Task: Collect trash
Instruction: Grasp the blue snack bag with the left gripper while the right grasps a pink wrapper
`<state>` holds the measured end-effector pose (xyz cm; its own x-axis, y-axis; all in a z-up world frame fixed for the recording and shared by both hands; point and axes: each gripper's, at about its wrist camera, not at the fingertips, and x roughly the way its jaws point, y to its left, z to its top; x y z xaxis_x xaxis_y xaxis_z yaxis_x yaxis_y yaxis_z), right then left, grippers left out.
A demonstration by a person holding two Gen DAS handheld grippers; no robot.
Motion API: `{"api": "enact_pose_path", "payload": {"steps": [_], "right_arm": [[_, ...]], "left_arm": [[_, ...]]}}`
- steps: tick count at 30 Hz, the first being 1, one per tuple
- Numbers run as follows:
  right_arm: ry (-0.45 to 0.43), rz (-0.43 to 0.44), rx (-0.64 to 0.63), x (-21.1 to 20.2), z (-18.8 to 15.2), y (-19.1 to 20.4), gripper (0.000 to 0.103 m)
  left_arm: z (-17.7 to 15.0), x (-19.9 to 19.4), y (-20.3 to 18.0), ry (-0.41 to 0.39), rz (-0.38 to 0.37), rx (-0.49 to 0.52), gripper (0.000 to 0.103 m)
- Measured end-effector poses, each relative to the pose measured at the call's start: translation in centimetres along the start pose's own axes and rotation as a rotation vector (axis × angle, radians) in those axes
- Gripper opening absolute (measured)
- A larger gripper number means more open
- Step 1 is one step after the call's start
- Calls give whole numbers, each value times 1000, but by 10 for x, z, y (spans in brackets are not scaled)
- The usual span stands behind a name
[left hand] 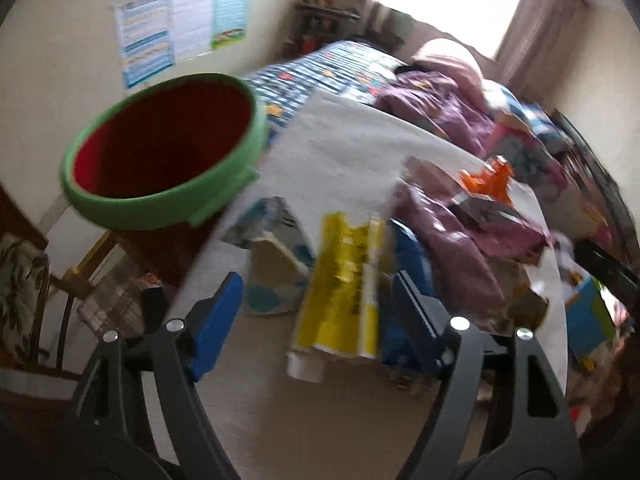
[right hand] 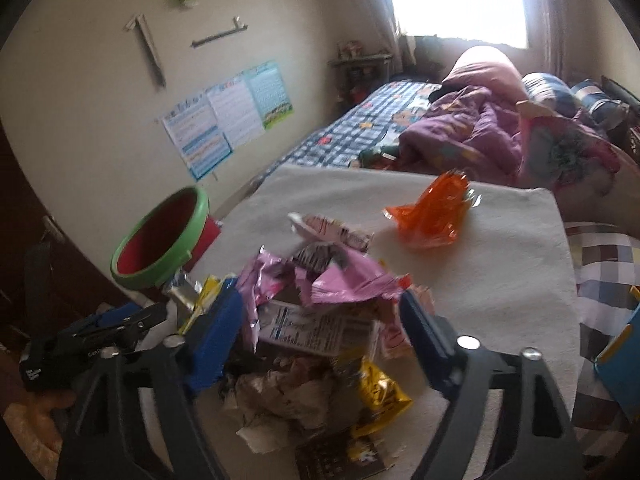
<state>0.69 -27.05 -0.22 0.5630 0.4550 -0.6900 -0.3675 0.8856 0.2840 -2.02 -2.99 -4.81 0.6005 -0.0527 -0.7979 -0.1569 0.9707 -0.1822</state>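
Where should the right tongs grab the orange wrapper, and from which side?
Grip the orange wrapper at its raised crumpled peak, coming down from above and the near side. It stands alone on the white cloth, apart from the trash pile, with bare cloth around it. The right tongs look open, so I'd close them across the narrow top.

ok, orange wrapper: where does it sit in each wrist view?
Left wrist: orange wrapper right of centre, on the white towel, behind the purple wrappers.
Right wrist: orange wrapper above centre, alone on the white towel, beyond the trash pile.
Shared landmark: green-rimmed red bin, at left in both.
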Motion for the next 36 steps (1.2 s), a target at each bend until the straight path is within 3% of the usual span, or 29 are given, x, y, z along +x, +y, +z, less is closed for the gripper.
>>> {"api": "enact_pose_path", "payload": {"steps": [2,4,9,14,16,18,21,24,29,30,36], "right_arm": [[25,28,3,5,-1,3,52],[39,46,-2,6,-2,7,49],[37,46,-1,4,-4,7,49],[14,17,24,-1,3,-6,51],[13,10,27,-2,4,-10,51],[7,-11,16,-4,5,-13,51],[10,-23,3,-2,11,-22,51],[36,4,-13,4,26,-32,59],[158,97,-39,36,60,-49,65],[220,152,-15,51,69,-55,65],[458,247,48,108,75,-68,65]], "left_arm": [[-1,7,-14,26,-19,42,68],[-2,15,-21,55,-16,58,53],[2,4,-47,47,-85,119,55],[-2,34,-65,123,-84,175,57],[-6,47,-61,167,-109,129,36],[-6,47,-59,168,-129,107,24],[-8,35,-60,137,-149,108,22],[-4,24,-59,101,-150,98,21],[3,1,-46,32,-148,41,21],[4,-4,-45,17,-144,32,21],[3,-18,-36,-31,-118,3,21]]}}
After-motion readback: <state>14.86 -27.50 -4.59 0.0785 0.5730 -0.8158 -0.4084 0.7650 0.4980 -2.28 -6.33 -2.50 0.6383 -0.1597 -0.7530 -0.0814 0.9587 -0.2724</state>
